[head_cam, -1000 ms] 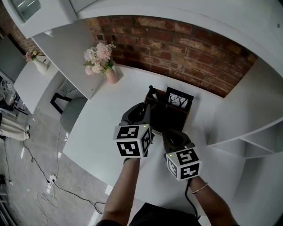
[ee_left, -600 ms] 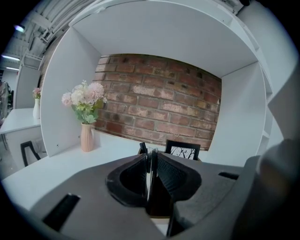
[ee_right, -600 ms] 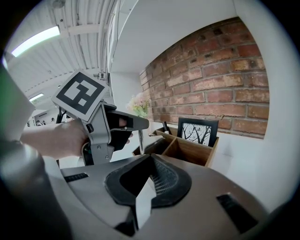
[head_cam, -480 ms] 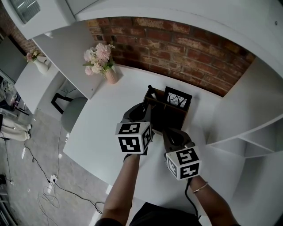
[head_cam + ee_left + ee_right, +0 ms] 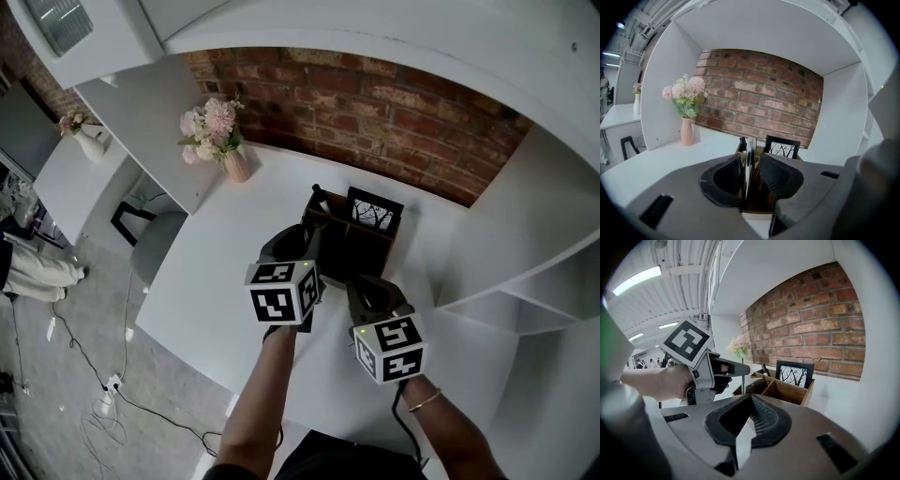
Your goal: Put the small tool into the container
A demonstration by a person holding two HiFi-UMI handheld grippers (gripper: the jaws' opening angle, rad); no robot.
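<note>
White table (image 5: 225, 248), container (image 5: 361, 248) (tool (image 5: 749, 161) upright)

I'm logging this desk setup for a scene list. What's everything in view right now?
table: one, white, against brick wall
container: one, dark wood, on table near wall
picture frame: one, black, at container's rear
small tool: one, silvery, upright between left tongs, at container
flower vase: one, pink, table's far left corner
chair: one, grey, left of table
left tongs: one, grey, jaws just opened around small tool
right tongs: one, grey, shut, empty, beside left tongs
</note>
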